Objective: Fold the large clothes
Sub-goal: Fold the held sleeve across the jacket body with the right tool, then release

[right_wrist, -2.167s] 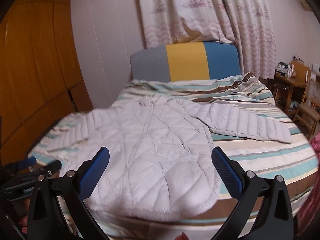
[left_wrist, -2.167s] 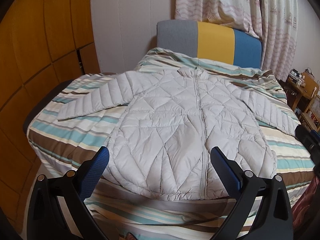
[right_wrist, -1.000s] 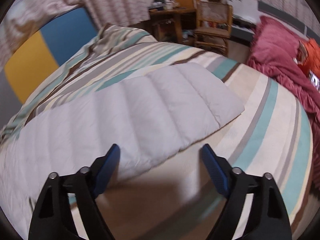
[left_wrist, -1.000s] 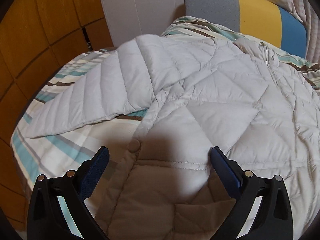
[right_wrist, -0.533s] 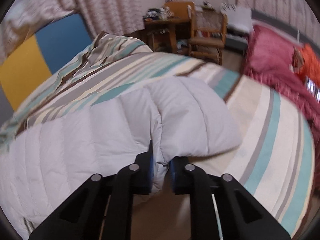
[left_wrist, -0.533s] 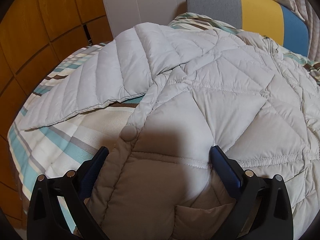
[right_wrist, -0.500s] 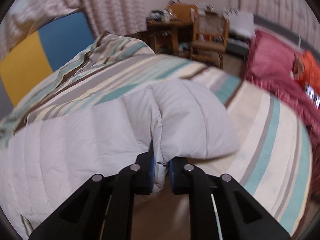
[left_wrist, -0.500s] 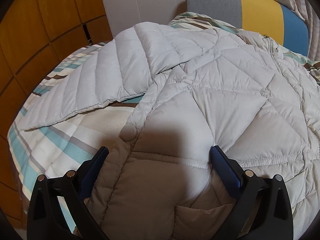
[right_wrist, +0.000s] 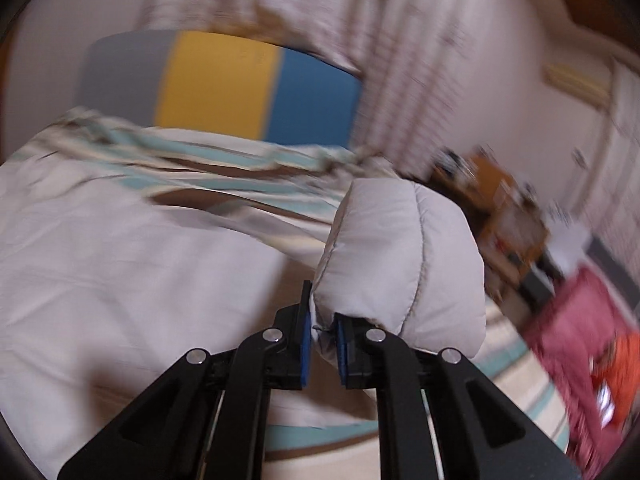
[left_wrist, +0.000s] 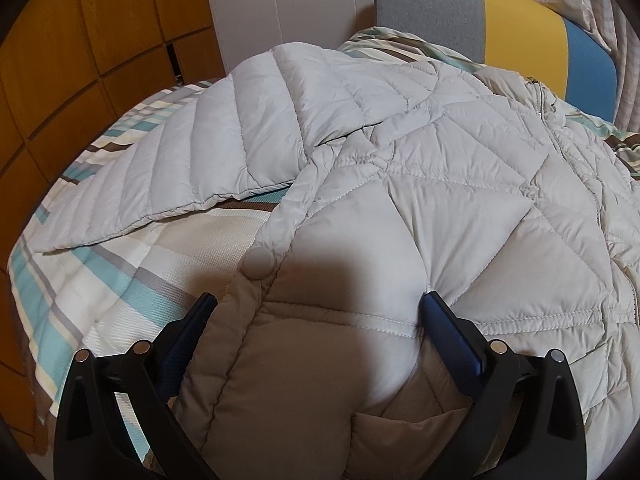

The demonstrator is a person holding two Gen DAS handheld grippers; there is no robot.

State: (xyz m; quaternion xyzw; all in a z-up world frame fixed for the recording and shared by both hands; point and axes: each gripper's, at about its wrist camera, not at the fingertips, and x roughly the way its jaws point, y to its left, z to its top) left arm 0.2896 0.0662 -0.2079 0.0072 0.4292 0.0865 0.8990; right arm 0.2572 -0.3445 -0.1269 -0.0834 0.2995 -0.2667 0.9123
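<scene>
The right gripper (right_wrist: 323, 330) is pinching the cuff of the pale grey quilted puffer jacket (left_wrist: 460, 216), which is lying on the striped bedcover (left_wrist: 100, 280); the left gripper (left_wrist: 318, 312) is hovering spread wide over its near-left hem.

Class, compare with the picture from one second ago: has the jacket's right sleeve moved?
Yes. The sleeve, then flat on the striped bedspread, is now pinched in the right gripper and lifted toward the headboard.

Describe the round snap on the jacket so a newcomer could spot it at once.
Start at the bed with the striped cover, where the pale grey quilted jacket lies spread out. Follow the jacket's side edge below the outstretched sleeve toward the open left gripper. The snap sits on that edge: a single smooth fabric-covered disc, the only round shape among straight stitched quilting lines.
</scene>
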